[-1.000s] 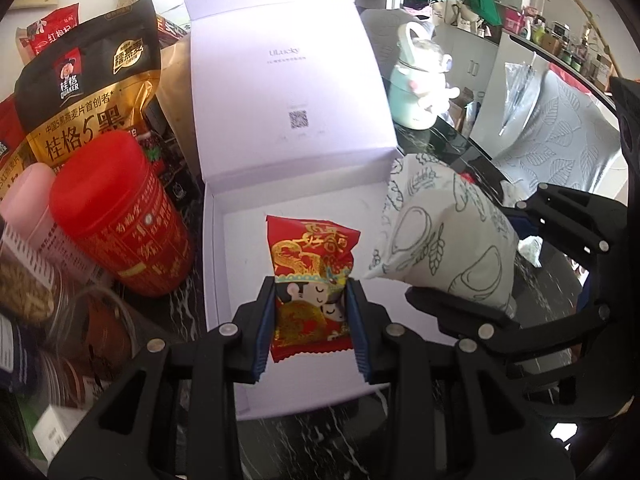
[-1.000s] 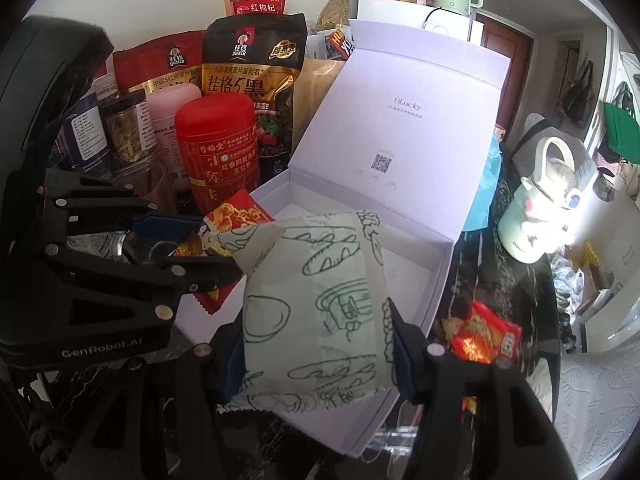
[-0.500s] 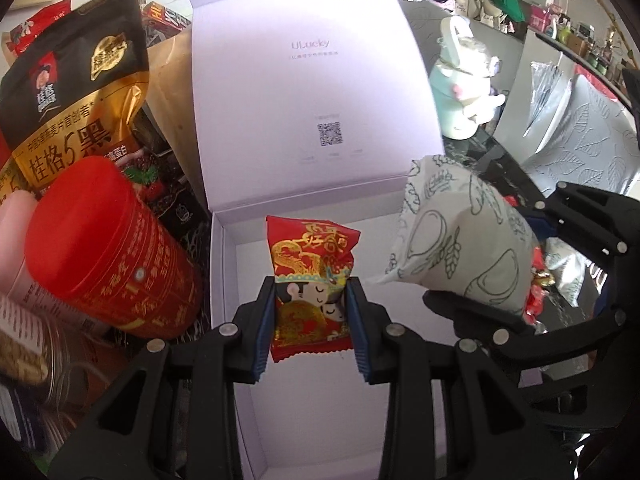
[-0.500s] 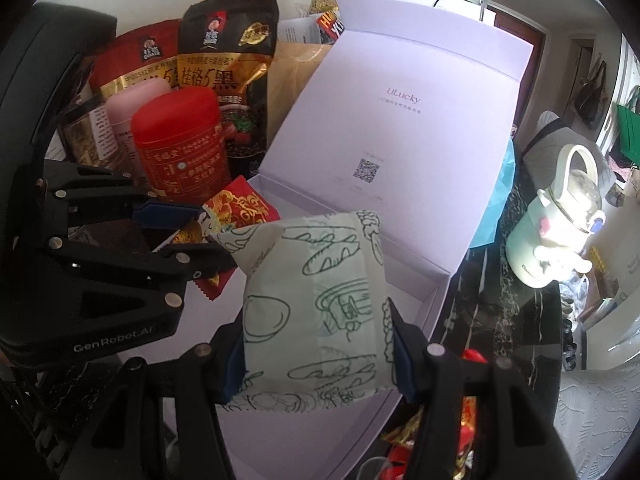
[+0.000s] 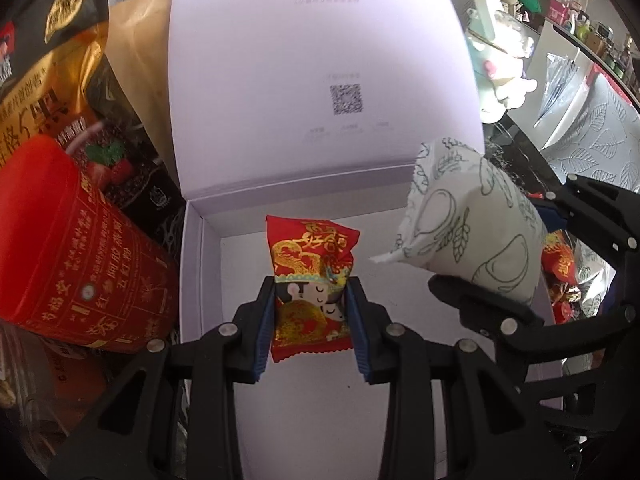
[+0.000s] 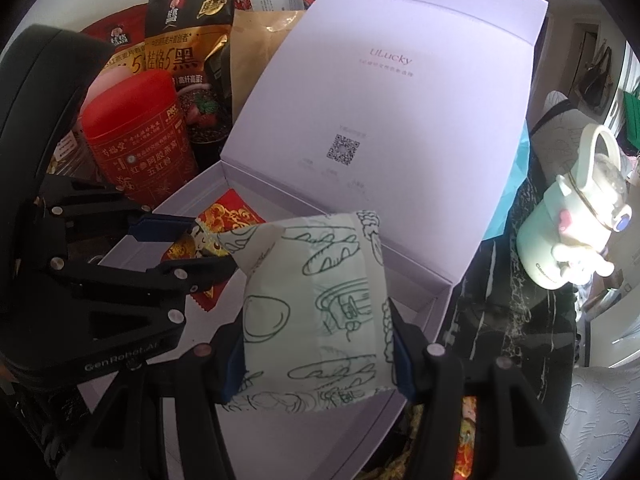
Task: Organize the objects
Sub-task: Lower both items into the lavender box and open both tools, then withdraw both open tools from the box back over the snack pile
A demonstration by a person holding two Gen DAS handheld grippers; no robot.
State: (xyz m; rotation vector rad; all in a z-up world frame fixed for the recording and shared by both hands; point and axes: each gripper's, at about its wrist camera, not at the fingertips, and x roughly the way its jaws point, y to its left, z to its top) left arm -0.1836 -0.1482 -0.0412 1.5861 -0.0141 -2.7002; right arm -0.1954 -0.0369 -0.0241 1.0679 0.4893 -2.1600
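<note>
My left gripper (image 5: 311, 322) is shut on a small red and gold snack packet (image 5: 310, 280), held above the floor of an open pale lilac box (image 5: 200, 280). My right gripper (image 6: 318, 354) is shut on a white pouch with green line drawings (image 6: 316, 308), hanging over the same box (image 6: 424, 292) beside the left gripper. In the left wrist view the pouch (image 5: 472, 232) and the right gripper's black fingers (image 5: 484, 304) sit at the right. In the right wrist view the red packet (image 6: 226, 216) shows at the left. The box lid (image 5: 320, 80) stands upright behind.
A red canister (image 5: 80, 256) stands left of the box, with oat bags (image 6: 188, 20) and a brown paper bag (image 6: 260, 40) behind it. A pale mint kettle-like bottle (image 6: 576, 232) stands at the right on the dark marbled table (image 6: 512, 300). More red packets (image 5: 560, 264) lie right of the box.
Both grippers have moved forward and down over the box, each still holding its packet; the box interior and upright lid now fill more of both views.
</note>
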